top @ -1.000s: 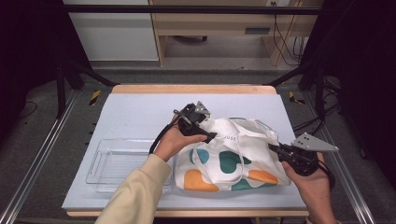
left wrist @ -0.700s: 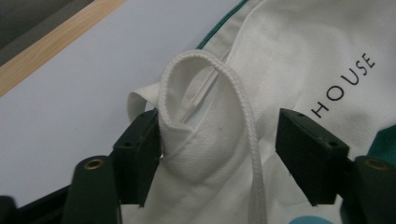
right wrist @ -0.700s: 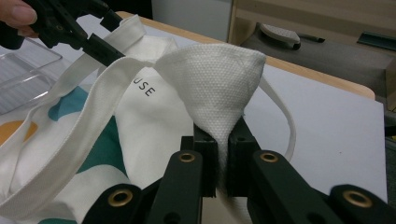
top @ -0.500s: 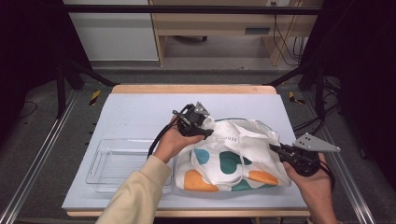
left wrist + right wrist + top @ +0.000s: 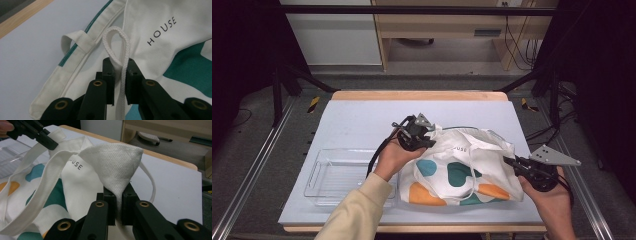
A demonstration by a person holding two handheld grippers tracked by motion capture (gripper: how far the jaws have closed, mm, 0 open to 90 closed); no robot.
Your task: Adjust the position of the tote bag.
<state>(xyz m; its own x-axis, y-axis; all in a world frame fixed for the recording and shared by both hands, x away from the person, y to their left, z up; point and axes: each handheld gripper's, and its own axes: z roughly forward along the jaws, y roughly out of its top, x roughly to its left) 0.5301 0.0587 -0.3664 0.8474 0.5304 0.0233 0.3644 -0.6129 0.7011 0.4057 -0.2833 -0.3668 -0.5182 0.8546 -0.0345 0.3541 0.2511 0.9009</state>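
Observation:
A white tote bag (image 5: 462, 170) with teal and orange patches and the word HOUSE (image 5: 162, 31) lies on the light blue table top. My left gripper (image 5: 430, 141) is at the bag's upper left; its jaws have just been closing and now pinch a folded loop of the white handle strap (image 5: 116, 42). The left gripper (image 5: 121, 67) is shut on that strap. My right gripper (image 5: 507, 160) is at the bag's right edge. Seen along its own jaws, the right gripper (image 5: 119, 192) is shut on a raised fold of the bag's cloth (image 5: 115, 162). The other strap (image 5: 37, 187) hangs slack.
A clear plastic tray (image 5: 329, 175) stands left of the bag, near the table's front edge. The table's far half (image 5: 377, 115) is bare blue surface with a wooden rim (image 5: 417, 95). A sleeved forearm (image 5: 357, 215) comes in from the bottom.
The left gripper has edged slightly toward the bag's mouth and its jaws have closed on the strap. The bag's upper left edge has shifted a little. The right gripper has kept still.

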